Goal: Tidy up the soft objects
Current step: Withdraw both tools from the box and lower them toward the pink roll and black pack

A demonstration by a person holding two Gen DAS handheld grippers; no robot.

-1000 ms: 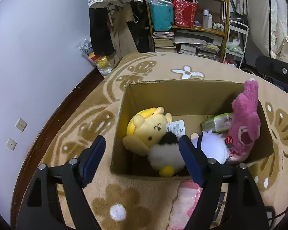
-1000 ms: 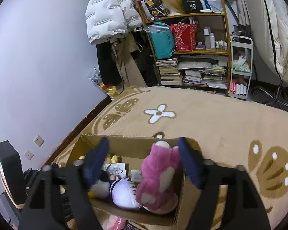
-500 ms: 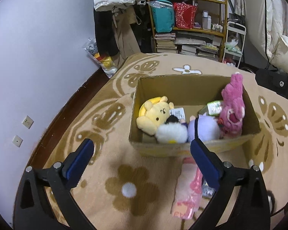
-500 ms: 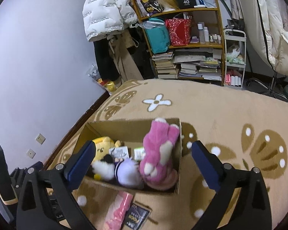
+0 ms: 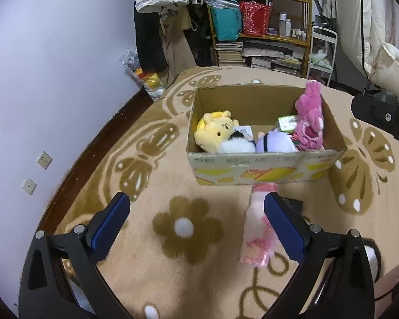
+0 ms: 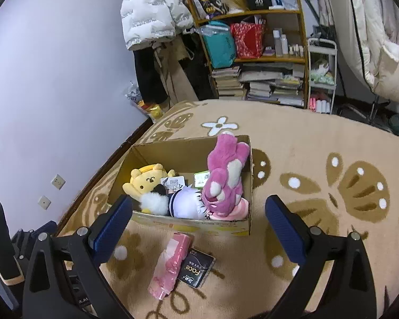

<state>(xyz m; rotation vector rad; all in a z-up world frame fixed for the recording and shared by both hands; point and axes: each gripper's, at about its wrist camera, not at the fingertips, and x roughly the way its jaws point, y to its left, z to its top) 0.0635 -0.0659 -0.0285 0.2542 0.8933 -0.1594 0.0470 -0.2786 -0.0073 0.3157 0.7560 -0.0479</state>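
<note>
An open cardboard box [image 5: 263, 167] [image 6: 188, 143] sits on a tan rug. Inside lie a yellow bear plush [image 5: 215, 131] [image 6: 143, 180], a white fluffy plush [image 5: 235, 146] [image 6: 154, 202], a pale purple plush [image 5: 275, 143] [image 6: 186, 204] and a pink bear plush [image 5: 310, 122] [image 6: 224, 180] leaning on the right wall. A pink soft pack [image 5: 255, 228] [image 6: 170, 263] lies on the rug in front of the box. My left gripper [image 5: 196, 226] and right gripper [image 6: 199, 226] both stand open and empty, above the rug short of the box.
A black packet [image 6: 196, 267] lies beside the pink pack. A green packet [image 6: 202, 178] rests in the box. Bookshelves [image 6: 255, 53] and hanging coats [image 6: 151, 8] stand at the back, a white wall [image 5: 53, 79] to the left. The other gripper's body [image 5: 383, 114] shows at right.
Both grippers have pulled back and up from the box and opened wider. The pink bear and the white plush stay in the box; the pink pack on the rug has come into view.
</note>
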